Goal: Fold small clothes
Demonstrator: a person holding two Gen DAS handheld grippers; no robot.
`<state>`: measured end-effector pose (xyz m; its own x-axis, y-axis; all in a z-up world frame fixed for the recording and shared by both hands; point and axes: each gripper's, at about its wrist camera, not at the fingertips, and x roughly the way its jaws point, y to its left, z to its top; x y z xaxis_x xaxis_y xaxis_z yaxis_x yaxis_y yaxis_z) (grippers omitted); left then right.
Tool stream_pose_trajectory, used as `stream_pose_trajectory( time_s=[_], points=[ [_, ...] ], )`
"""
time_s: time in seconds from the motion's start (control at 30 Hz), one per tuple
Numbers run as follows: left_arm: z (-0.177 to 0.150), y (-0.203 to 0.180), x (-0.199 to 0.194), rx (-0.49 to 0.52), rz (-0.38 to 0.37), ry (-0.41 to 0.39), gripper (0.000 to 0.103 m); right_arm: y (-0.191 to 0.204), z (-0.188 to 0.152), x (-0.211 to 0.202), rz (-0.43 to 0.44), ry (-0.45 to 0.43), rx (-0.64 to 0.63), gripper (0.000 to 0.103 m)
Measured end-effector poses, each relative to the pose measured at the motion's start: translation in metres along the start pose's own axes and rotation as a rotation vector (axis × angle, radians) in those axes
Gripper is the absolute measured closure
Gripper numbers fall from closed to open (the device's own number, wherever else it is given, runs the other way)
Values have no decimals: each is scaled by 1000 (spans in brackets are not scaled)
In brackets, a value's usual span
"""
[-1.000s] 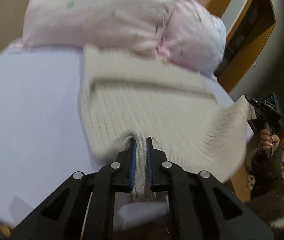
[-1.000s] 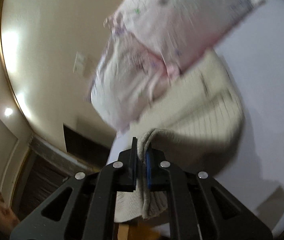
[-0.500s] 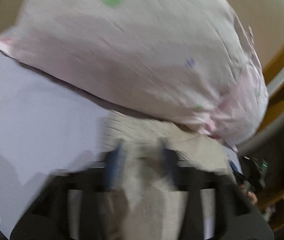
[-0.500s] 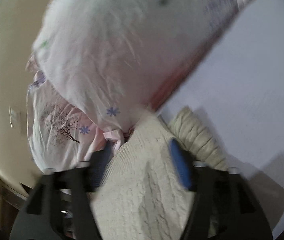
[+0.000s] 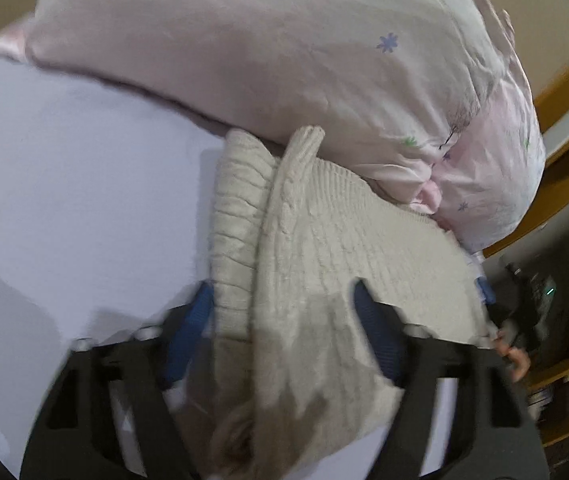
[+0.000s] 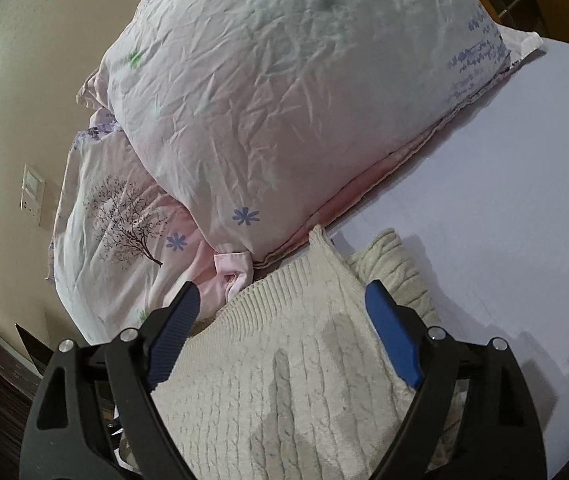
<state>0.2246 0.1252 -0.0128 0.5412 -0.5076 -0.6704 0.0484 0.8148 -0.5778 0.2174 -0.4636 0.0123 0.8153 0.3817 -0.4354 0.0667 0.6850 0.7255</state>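
Right wrist view, right gripper point(image 6: 280, 300) spread wide over folded sweater point(image 6: 284, 380), left gripper point(image 5: 280, 300) likewise released.

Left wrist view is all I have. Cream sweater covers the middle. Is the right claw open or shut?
Observer: Open. The right claw has its jaws spread wide over the cream sweater, gripping nothing.
Operator: My left one looks blurry.
Observer: The left claw is open too, its jaws either side of the knit.
Operator: What is past the pillow on the right side?
Observer: A second pillow with a tree print lies under the front pillow, and a wall plate shows on the wall beyond.
Operator: Does the sweater touch the pillow?
Observer: Its raised point sits against the front pillow's lower seam.
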Motion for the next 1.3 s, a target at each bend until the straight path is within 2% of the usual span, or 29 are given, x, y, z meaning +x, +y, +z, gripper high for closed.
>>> stream_pose_trajectory(
  time_s=[0.03,0.07,0.1,0.17,0.23,0.27,0.33,0.37,0.47,0.5,0.57,0.63,0.7,0.73,0.77,0.8,0.83,0.87,0.9,0.93,0.97,1.0,1.07,1.13,1.27,1.3],
  points=[
    [1,1,3,-25,-1,-1,63,1,0,0,7,3,2,18],
    [1,6,7,-63,-5,13,76,1,1,0,12,5,3,18],
    [0,9,10,-101,-37,31,84,2,1,0,19,8,4,18],
    [-1,16,9,-193,-78,29,87,0,2,-1,50,16,23,18],
    [2,10,1,-280,-180,6,89,-2,4,-2,84,21,47,18],
    [5,-3,-4,-285,-231,-10,89,-3,6,-5,98,15,52,18],
    [11,-40,-12,-234,-292,-42,89,-4,11,-11,112,-6,49,18],
    [15,-73,-13,-184,-341,-59,89,-4,14,-16,116,-21,43,18],
    [18,-143,6,-109,-475,-30,89,-6,23,-30,104,-66,17,18],
    [15,-175,25,-73,-519,-1,89,-6,26,-34,92,-79,6,18],
    [7,-221,65,-22,-552,63,89,-7,32,-40,47,-105,-28,18],
    [-7,-262,122,-1,-542,186,88,-11,37,-43,6,-108,-49,18],
    [-21,-286,170,-17,-541,345,87,-22,43,-44,-29,-89,-29,18],
    [-26,-290,181,-40,-556,405,85,-26,44,-44,-36,-83,-16,18],
    [-28,-289,181,-61,-623,424,85,-31,46,-45,-40,-76,3,17],
    [-26,-287,175,-63,-682,413,85,-35,48,-46,-37,-67,21,16],
    [-22,-282,161,-48,-713,372,82,-39,51,-47,-20,-45,43,10],
    [-15,-271,139,-25,-704,296,77,-41,51,-47,-9,-32,50,6],
    [-10,-261,123,-12,-677,239,57,-41,51,-46,2,-13,56,4],
    [-4,-250,109,4,-632,182,44,-40,51,-42,12,22,61,3],
    [0,-233,90,32,-517,105,44,-39,49,-37,20,69,63,2],
    [2,-222,81,55,-409,67,44,-39,48,-33,24,93,62,2],
    [1,-198,79,65,-250,66,43,-35,43,-16,1,188,39,2],
    [-2,-178,86,46,-163,104,43,-31,36,-1,-37,263,15,2],
    [-19,-164,101,37,-122,179,38,-30,24,18,-74,346,1,2],
    [-21,-164,105,48,-110,188,33,-31,22,21,-75,358,-2,2]
  ],
)
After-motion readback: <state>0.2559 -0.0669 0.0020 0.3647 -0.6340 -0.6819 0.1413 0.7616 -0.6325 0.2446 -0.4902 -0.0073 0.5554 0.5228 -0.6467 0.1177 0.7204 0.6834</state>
